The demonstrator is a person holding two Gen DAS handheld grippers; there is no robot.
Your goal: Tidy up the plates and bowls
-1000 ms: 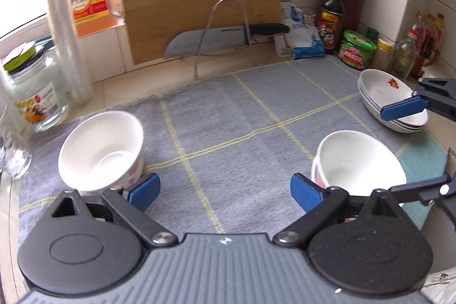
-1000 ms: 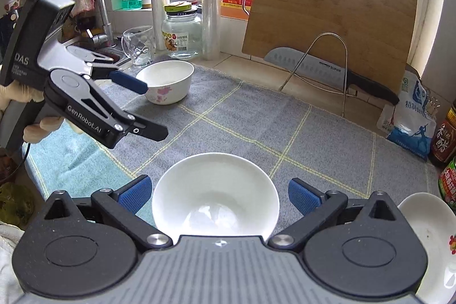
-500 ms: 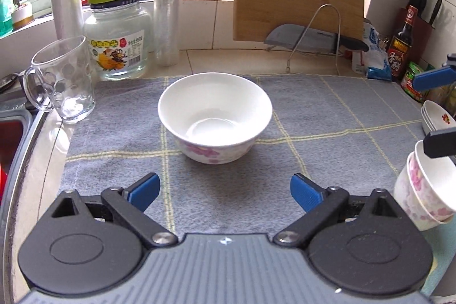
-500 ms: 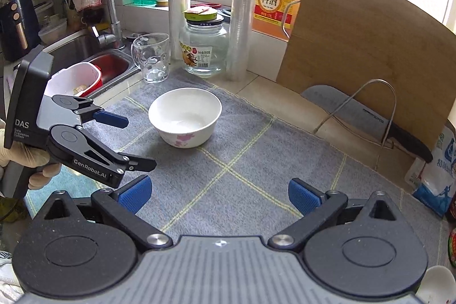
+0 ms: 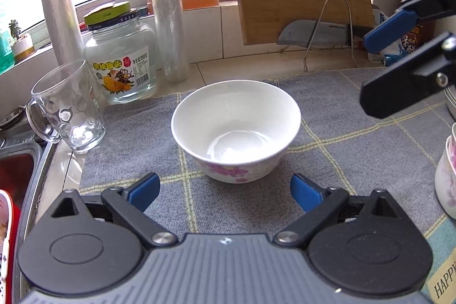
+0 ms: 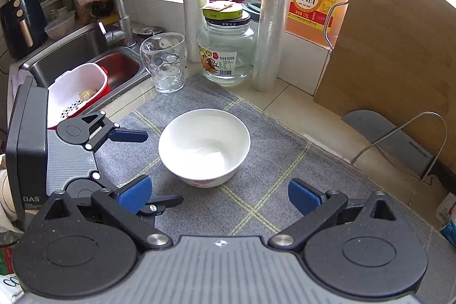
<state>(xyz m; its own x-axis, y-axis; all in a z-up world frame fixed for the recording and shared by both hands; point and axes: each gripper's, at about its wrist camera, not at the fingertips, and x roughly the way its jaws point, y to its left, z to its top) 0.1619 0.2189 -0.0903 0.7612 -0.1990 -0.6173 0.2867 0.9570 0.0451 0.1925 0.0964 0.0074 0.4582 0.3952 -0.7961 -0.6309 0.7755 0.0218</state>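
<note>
White bowl (image 5: 236, 130) sits alone on the grey mat (image 5: 327, 161), ungrasped. Left gripper (image 5: 225, 193) and right gripper (image 6: 219, 197) both have fingers spread wide, empty. Stacked bowls (image 5: 447, 175) at the right suggest this 1 remains.

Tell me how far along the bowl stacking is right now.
Partly done: nested bowls already sit at the mat's right edge. Nothing is in hand; the left gripper and right gripper are both open and empty. Left: the lone floral bowl on the grey mat, ungrasped.
</note>
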